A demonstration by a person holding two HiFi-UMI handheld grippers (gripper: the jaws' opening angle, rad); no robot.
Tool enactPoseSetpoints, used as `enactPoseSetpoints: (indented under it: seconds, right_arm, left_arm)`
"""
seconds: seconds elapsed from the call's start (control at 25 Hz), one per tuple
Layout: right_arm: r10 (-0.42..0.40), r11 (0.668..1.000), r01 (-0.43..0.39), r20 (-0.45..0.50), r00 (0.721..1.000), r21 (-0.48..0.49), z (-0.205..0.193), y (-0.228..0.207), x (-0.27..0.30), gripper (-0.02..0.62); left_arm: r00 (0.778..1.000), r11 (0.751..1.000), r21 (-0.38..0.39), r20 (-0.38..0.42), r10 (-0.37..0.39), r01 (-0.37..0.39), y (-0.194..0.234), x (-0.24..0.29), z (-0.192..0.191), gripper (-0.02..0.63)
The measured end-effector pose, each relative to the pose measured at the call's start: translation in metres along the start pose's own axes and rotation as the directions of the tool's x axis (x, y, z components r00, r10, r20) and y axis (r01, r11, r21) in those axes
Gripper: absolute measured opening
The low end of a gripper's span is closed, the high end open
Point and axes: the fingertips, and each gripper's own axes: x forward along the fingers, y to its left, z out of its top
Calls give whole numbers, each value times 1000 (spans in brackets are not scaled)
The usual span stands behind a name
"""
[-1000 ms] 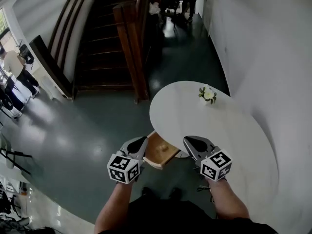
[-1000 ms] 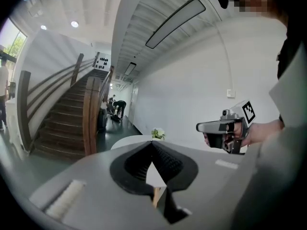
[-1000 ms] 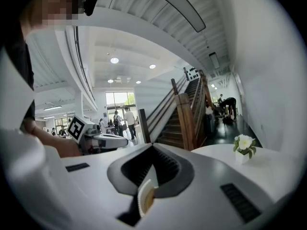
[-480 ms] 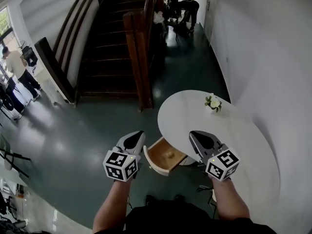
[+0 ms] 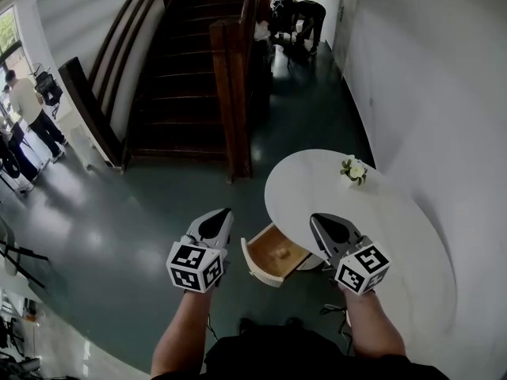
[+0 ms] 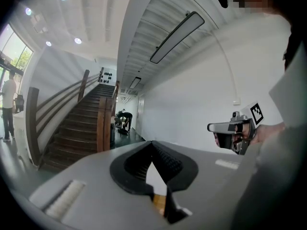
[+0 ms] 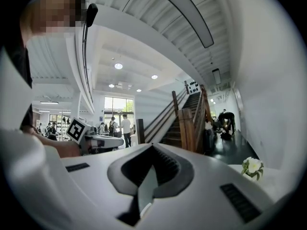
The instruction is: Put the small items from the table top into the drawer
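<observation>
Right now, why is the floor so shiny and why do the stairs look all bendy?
Head view: pale light patches gleam on the glossy floor, and the wide lens bows the staircase. Left gripper view: the corners go dark and round, and the long ceiling lamp curves. Right gripper view: the bright windows wash out, while the flower looks fairly sharp.

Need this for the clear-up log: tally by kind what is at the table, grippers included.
Grippers: 2, left gripper and right gripper, both shut and empty
Round white table: 1
Open wooden drawer: 1
Flower bunch on the table: 1
Small pale item in the drawer, too small to identify: 1
Total: 6
</observation>
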Motion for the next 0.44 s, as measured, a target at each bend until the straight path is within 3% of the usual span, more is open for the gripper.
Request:
enactPoseSetpoints:
  seconds: [0.44]
  right_arm:
    - [18, 1000, -18, -23, 1000, -14, -6, 13, 15, 11]
  left_arm:
    - [1000, 1000, -10, -13, -3, 3, 12, -5, -8, 11]
